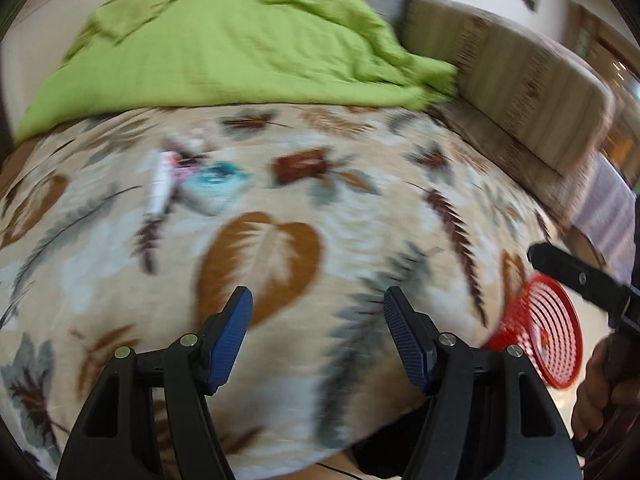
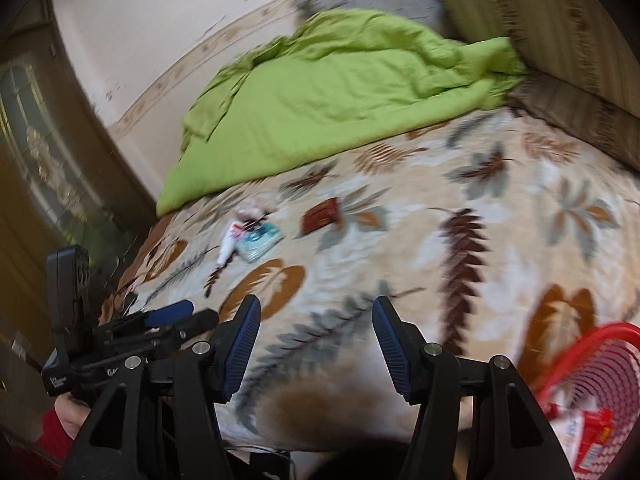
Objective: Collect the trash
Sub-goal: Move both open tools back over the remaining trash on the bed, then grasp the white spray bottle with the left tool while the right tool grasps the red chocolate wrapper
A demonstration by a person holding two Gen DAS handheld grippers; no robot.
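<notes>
Covering most of both views, a leaf-patterned blanket (image 1: 360, 208) is spread over a bed, with a green quilt (image 1: 224, 48) bunched at its far end. A red basket (image 2: 592, 392) is seen at the near right edge, cut off, with a wrapper inside. Small trash (image 2: 252, 236), a white tube, a teal packet and a brown wrapper, lies mid-blanket, blurred. The left gripper (image 1: 318, 340) and right gripper (image 2: 316, 344) are held wide apart, empty, well short of it.

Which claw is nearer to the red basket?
Right. The right claw is just beside the red basket, which sits at its right. The left claw is farther left of it.
</notes>
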